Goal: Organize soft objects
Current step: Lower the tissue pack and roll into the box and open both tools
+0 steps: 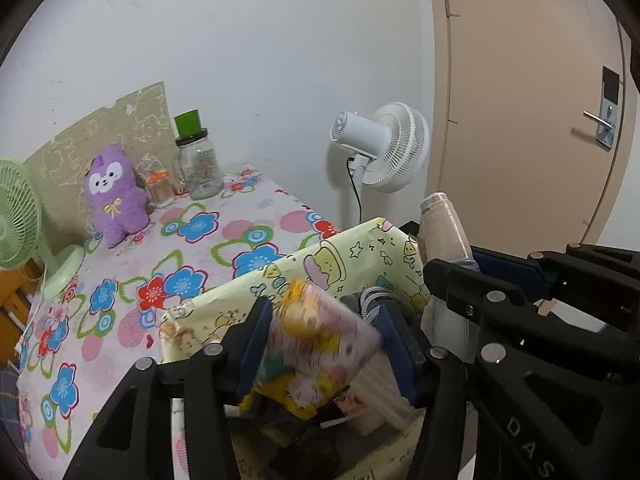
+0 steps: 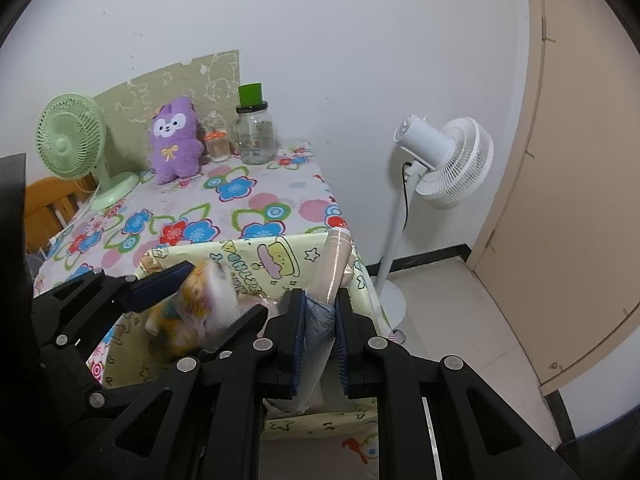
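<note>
My left gripper (image 1: 324, 312) is shut on a soft printed pack (image 1: 316, 340) in yellow, pink and white, held over the open pale-yellow cartoon storage box (image 1: 352, 248). It also shows in the right wrist view (image 2: 204, 300), blurred. My right gripper (image 2: 320, 304) is shut on a bagged beige roll (image 2: 334, 264), which stands up at the box's right side (image 1: 440, 228). A purple plush toy (image 1: 114, 196) sits at the back of the flowered table (image 1: 208, 248), far from both grippers.
A glass jar with a green lid (image 1: 198, 160), a small orange-lidded jar (image 1: 160, 188) and a green desk fan (image 1: 20, 220) stand on the table. A white pedestal fan (image 1: 380, 148) stands on the floor beside a beige door (image 1: 540, 100).
</note>
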